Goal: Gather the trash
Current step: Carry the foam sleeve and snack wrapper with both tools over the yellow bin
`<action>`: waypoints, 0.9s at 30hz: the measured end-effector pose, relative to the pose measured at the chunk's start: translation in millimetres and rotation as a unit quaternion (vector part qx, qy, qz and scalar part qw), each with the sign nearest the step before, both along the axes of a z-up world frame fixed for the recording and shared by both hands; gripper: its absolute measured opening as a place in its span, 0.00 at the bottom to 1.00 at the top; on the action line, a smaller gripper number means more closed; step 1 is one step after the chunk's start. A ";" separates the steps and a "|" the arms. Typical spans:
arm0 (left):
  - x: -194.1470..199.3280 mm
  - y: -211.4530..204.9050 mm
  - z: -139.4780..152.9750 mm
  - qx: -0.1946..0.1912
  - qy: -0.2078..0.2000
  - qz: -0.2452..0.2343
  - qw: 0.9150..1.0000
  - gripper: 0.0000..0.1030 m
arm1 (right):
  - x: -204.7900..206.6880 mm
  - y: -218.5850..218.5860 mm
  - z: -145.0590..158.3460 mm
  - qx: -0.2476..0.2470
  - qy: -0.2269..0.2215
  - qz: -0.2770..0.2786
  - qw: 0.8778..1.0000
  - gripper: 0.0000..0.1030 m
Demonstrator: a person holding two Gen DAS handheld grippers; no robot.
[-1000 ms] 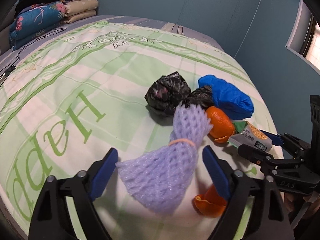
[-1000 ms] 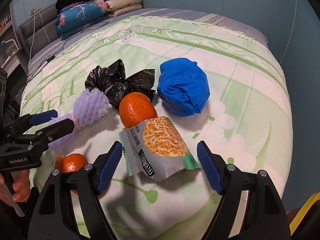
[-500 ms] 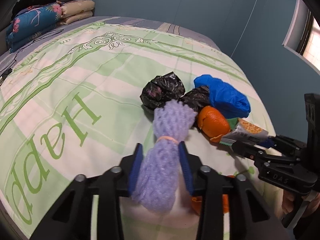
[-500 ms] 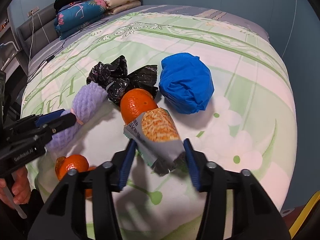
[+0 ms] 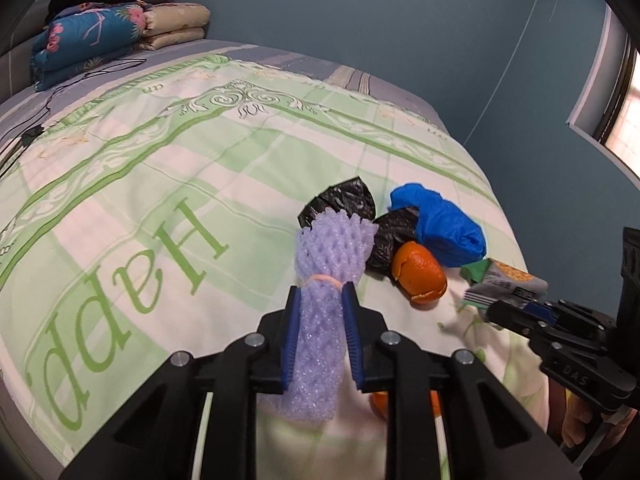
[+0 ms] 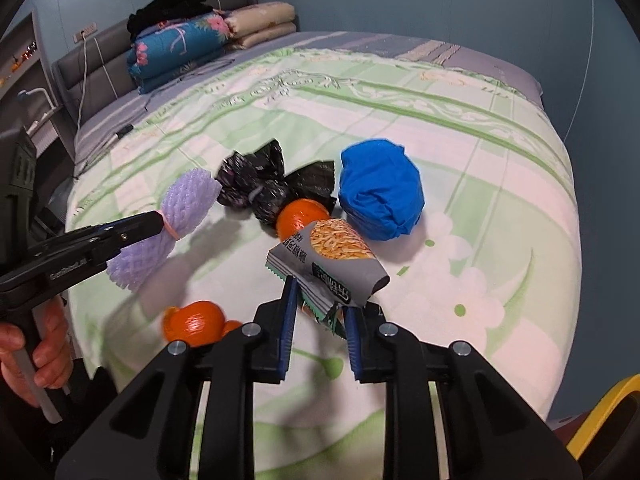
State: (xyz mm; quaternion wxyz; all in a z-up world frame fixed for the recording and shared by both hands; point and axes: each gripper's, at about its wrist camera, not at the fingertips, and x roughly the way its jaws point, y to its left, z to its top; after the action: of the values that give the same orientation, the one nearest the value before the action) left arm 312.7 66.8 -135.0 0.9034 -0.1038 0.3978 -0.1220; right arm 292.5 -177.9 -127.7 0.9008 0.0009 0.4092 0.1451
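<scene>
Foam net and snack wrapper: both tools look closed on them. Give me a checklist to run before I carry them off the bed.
1. Left tool shut on the purple foam net, pinched just below its rubber band: ok.
2. Right tool shut on the snack wrapper, gripping only its crumpled lower end: ok, but a shallow hold.
3. Both items lifted off the bedspread: cannot tell.
4. Trash bin located: cannot tell; only a yellow edge shows at the lower right.
5. Trash left on the bed: not ok; black bags, blue bundle and orange peels remain.
</scene>
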 end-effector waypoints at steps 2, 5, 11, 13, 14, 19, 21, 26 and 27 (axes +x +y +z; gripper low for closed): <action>-4.5 1.8 4.0 0.000 -0.003 0.005 1.000 0.19 | -8.9 -3.7 9.0 0.006 -0.006 0.001 1.000 0.20; -13.3 5.3 12.4 -0.006 -0.009 0.009 1.000 0.19 | -21.3 -8.1 19.7 0.012 -0.011 0.002 1.000 0.20; -31.9 5.5 31.4 -0.002 -0.028 0.015 0.999 0.19 | -47.2 -18.5 40.2 0.026 -0.022 0.003 0.999 0.20; -39.7 3.8 38.7 -0.002 -0.036 0.015 0.999 0.19 | -56.9 -21.6 49.4 0.024 -0.033 0.002 0.999 0.20; -43.8 1.9 42.9 -0.003 -0.040 0.013 0.999 0.19 | -60.1 -23.5 53.0 0.025 -0.037 0.002 0.999 0.20; -57.9 -9.8 60.3 -0.004 -0.055 0.005 0.998 0.19 | -77.8 -35.6 70.5 0.030 -0.054 -0.002 0.998 0.20; -62.7 -15.9 65.9 -0.004 -0.060 0.001 0.998 0.19 | -85.0 -40.0 76.6 0.030 -0.062 -0.003 0.998 0.21; -74.0 -32.5 78.4 -0.009 -0.066 -0.013 0.998 0.19 | -98.6 -54.1 86.7 0.034 -0.075 -0.013 0.997 0.21; -76.9 -37.2 81.4 -0.010 -0.068 -0.016 0.997 0.19 | -100.6 -57.5 88.3 0.035 -0.078 -0.015 0.996 0.21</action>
State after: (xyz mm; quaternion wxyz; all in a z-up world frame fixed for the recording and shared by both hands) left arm 235.8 29.6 -53.6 0.9252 -0.0977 0.3357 -0.1474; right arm 192.0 -235.4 -39.4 0.9316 0.0274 0.3321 0.1452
